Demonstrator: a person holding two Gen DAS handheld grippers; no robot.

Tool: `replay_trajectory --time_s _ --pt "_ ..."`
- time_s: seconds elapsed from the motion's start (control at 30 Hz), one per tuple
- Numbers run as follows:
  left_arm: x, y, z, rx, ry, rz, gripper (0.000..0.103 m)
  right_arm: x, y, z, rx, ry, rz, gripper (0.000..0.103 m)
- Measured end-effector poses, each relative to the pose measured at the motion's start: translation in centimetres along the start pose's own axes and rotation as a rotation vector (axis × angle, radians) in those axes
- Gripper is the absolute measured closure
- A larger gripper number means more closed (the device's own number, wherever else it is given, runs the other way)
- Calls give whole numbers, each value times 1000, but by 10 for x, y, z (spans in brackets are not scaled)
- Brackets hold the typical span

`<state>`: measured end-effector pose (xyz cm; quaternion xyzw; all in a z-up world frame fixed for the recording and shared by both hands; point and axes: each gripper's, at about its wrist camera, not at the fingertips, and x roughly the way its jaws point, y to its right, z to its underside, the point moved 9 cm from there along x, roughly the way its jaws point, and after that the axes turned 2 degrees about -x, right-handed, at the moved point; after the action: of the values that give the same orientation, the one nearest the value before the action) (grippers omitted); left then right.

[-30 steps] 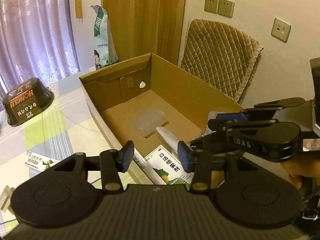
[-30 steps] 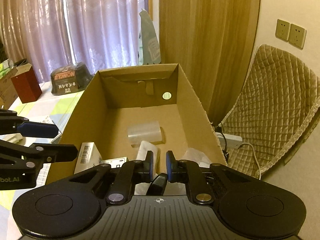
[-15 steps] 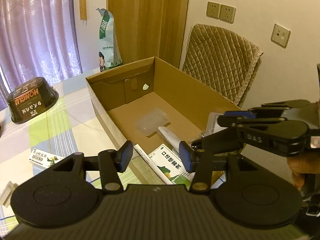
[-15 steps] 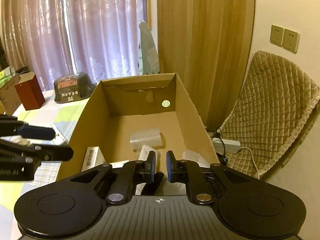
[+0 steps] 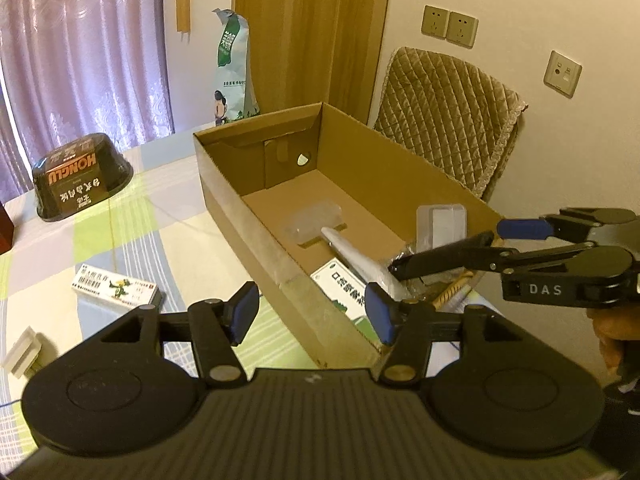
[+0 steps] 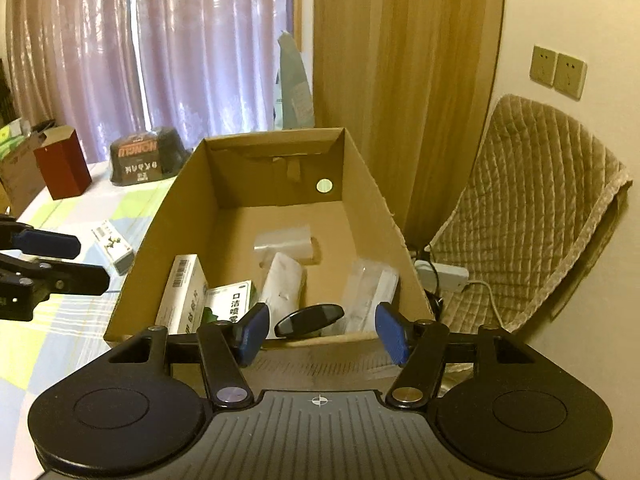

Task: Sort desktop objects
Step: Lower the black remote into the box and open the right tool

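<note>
One checked tablecloth (image 5: 132,224), lilac curtains (image 6: 180,52)

The cardboard box (image 6: 362,184) is open on top; its far half lies mostly bare, while cartons, packets and a dark oval object (image 6: 310,319) crowd the near end. On the counter (image 5: 132,240), a small medicine carton (image 5: 116,286) and black bowl (image 5: 80,176) stand well apart. The right hand-held gripper (image 6: 322,330) seems above the near wall.
</note>
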<state>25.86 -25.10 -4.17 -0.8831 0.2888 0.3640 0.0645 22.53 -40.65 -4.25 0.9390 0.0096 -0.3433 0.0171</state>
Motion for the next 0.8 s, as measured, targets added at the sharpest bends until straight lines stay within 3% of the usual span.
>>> replay_trajectory --time_s 0.13,0.2,0.33,0.37,0.4,0.6,0.8 --pt "-4 -6 5 -11 -3 -6 49 -3 -8 0 -16 -17 -16 42" --pt "-5 -8 6 -18 -4 -9 48 -2 -12 0 -48 -28 -10 65" --pt "-5 -11 7 -30 -4 -13 48 4 -18 -4 -37 -41 -30 68" --pt "-5 -12 7 -31 -3 -13 48 7 -21 -6 -43 -40 -36 72" --pt "-5 -12 7 -31 -3 -14 47 12 -25 -8 -53 -43 -43 85" --pt "-6 -16 8 -35 -5 -21 46 50 -39 -14 -80 -62 -61 86" --pt "-8 -28 9 -46 -4 -38 45 55 -44 -25 -101 6 -78 86"
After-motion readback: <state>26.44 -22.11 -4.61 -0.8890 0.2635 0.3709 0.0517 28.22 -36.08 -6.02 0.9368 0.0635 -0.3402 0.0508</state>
